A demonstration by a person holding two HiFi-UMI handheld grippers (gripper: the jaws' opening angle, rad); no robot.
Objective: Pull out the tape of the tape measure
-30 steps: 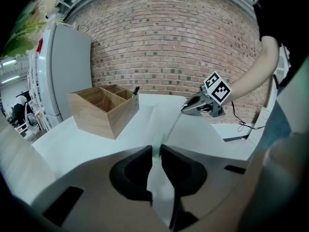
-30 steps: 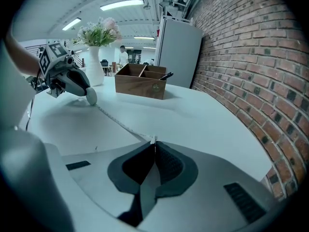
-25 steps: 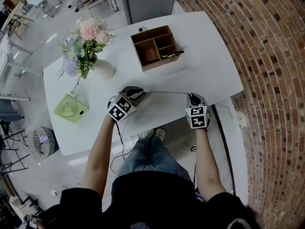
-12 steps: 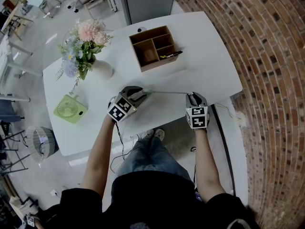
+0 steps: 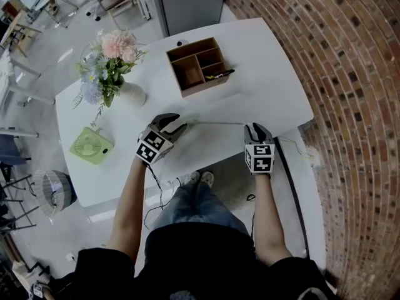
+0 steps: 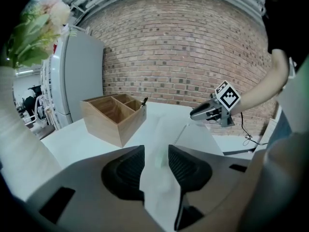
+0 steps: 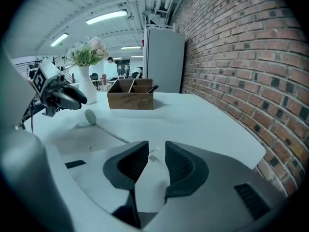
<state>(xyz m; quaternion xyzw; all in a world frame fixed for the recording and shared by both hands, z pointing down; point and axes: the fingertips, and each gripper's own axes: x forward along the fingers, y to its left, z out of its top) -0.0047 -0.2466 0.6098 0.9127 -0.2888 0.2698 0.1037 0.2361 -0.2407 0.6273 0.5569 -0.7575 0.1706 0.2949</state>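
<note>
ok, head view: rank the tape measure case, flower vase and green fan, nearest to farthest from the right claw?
1. tape measure case: directly left of the right claw.
2. flower vase: farther left and farther back.
3. green fan: farthest, at the far left.

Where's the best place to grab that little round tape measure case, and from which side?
Probably pinch the round case across its two sides. Come from the end away from the tape, which runs off toward the right gripper. The left gripper sits on that side, its jaws just opened, with the case loose between them.
</note>
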